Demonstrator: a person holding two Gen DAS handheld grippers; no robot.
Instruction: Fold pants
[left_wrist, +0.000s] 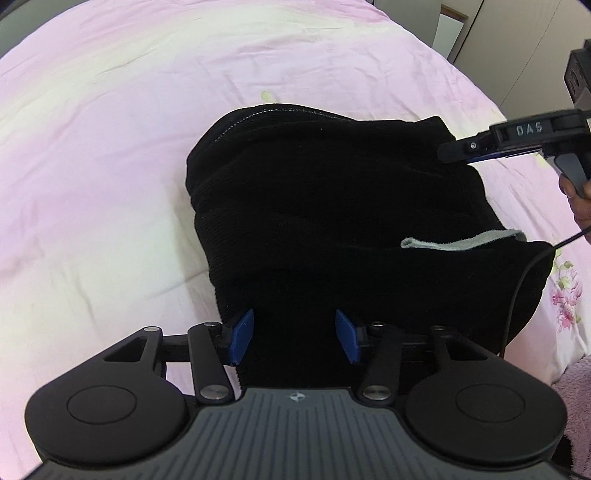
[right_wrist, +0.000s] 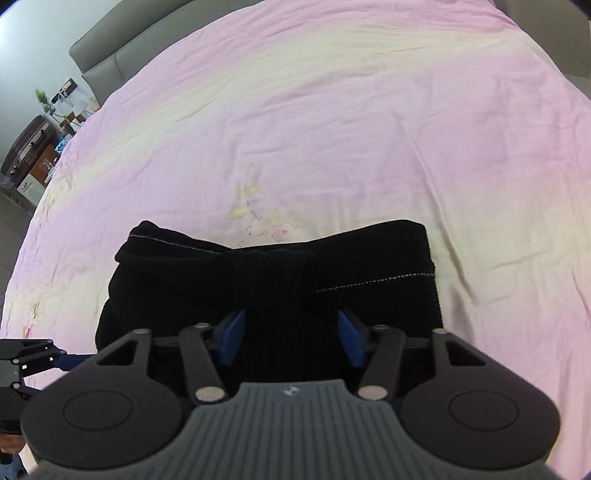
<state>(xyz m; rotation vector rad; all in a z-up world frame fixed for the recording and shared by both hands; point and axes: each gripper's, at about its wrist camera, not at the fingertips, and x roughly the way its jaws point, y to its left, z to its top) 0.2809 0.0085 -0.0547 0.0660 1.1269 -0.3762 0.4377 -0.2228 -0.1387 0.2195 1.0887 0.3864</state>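
The left hand-held gripper (left_wrist: 294, 336) hangs over the near edge of the pants (left_wrist: 332, 221), its two blue pads (left_wrist: 242, 338) set moderately apart with black cloth showing in the gap; whether the pads actually press on that cloth cannot be told, since dark fabric against dark fabric hides the contact. The right hand-held gripper (right_wrist: 291, 338) stands the same way over the opposite side of the bundle, jaws at a middling gap, with a raised ridge of fabric between the pads; again the frames do not settle whether it grips.

Largest first. One bed (right_wrist: 332, 110), covered with a pink and cream sheet, carries everything, presumably because a broad soft surface lets cloth be spread and doubled over. One pair of pants lies on it close to the person, already gathered into a compact, several-layered bundle, so the folding looks well along; the two grippers flank it from either side, likely to square or press the last fold. Two white stitched hems (right_wrist: 373, 282) show along the far edge. One pale strip of lining (left_wrist: 461, 242) pokes out on the right side in the left wrist view. One thin black cable (left_wrist: 517, 288) trails across the cloth's corner there.
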